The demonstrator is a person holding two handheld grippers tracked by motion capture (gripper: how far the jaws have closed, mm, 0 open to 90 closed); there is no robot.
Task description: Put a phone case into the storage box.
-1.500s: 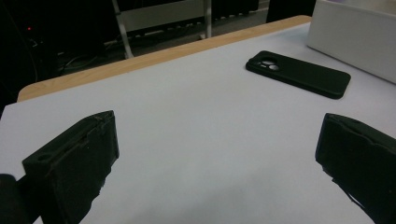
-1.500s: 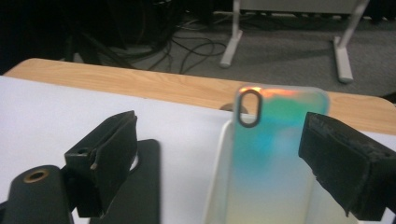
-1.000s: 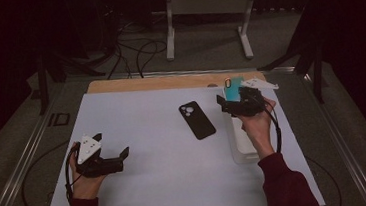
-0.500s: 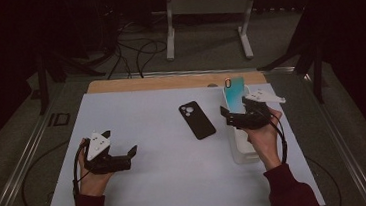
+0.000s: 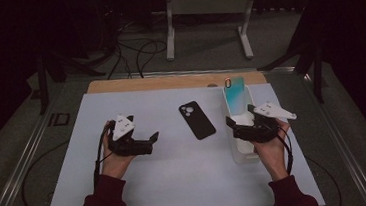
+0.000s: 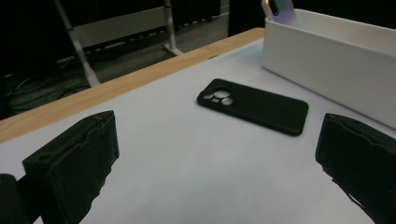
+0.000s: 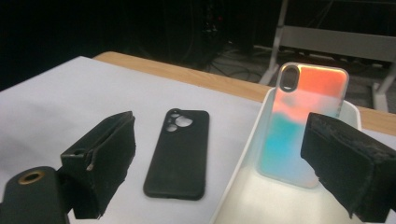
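A black phone case [image 5: 197,120] lies flat, camera cut-out up, in the middle of the white mat [image 5: 178,183]. An iridescent teal-orange phone case [image 5: 233,91] leans upright at the far end of a white bin [image 5: 233,148]. Over the bin's near half, my right gripper [image 5: 232,128] is open and holds nothing; its view shows the iridescent case [image 7: 303,126] and black case [image 7: 180,149] ahead between the jaws. My left gripper [image 5: 153,141] is open and empty, left of the black case [image 6: 254,105] and pointing at it.
A wooden table edge [image 5: 169,81] runs along the far side of the mat. The bin's wall [image 6: 327,60] stands right of the black case. A metal stand [image 5: 203,11] and cables [image 5: 136,52] are on the floor beyond.
My right gripper drew back from the bin's far end toward the person, leaving the iridescent case leaning there. My left gripper moved a little right, toward the black case.
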